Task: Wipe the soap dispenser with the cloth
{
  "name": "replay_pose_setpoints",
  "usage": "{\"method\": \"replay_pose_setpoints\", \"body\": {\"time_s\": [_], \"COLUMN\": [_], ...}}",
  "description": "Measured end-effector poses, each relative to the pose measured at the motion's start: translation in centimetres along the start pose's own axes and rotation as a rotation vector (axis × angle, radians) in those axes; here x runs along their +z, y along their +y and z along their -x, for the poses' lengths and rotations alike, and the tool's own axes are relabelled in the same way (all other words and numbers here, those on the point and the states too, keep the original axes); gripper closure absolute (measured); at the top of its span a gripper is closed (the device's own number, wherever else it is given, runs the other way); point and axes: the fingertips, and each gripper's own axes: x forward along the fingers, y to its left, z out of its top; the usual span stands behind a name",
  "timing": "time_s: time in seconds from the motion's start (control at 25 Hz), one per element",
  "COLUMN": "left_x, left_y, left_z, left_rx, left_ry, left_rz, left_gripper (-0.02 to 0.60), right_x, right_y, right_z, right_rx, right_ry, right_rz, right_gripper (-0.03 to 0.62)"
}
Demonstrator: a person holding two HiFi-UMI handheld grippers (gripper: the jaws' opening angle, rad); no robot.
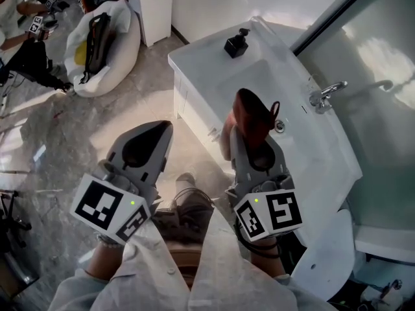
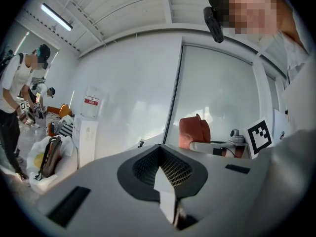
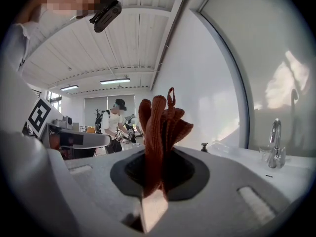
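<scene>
White vanity (image 1: 194,57) carries one basin (image 1: 259,76), one faucet (image 1: 326,96) and one black dispenser (image 1: 236,44) at its far corner, well apart from both grippers. We note the right gripper (image 3: 153,196) clamped on one rust-red cloth (image 3: 160,127); the left gripper (image 2: 165,186) has its jaws together, empty. One floor sack (image 1: 123,28) holds a dark bag (image 1: 97,41).

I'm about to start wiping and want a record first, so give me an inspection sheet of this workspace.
Surface: white sink counter, faucet at its far side.
Job's things: black soap dispenser on the counter's corner; red-brown cloth in the right gripper.
Clutter: nothing seen on the counter.
Grippers: left gripper shut, empty; right gripper shut on cloth.
Cables: thin dark lead under the right gripper's cube.
Surroundings: beanbag with a black bag; people beyond.
</scene>
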Motion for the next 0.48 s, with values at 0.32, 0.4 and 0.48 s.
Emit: {"method": "replay_pose_setpoints", "body": {"time_s": [0.32,0.4,0.48], "left_x": [1.6,2.0,2.3], "left_y": [2.7,3.3,3.7], "left_z": [-6.7,-8.1,-9.5], "left_rx": [0.006,0.016,0.022], "left_ry": [0.002,0.006,0.011], "left_rz": [-0.001,-0.011,-0.017], "left_gripper": [0.578,0.578,0.578], "right_x": [0.9,1.2,1.6], "right_y": [-5.1,-6.1,-6.9], "right_z": [-5.8,-7.1,-8.4], "right_rx": [0.001,0.007,0.015], "right_ry": [0.017,0.022,0.021], "right_rz": [-0.004,-0.006,-0.007], "right_gripper": [0.539,0.539,0.539]}}
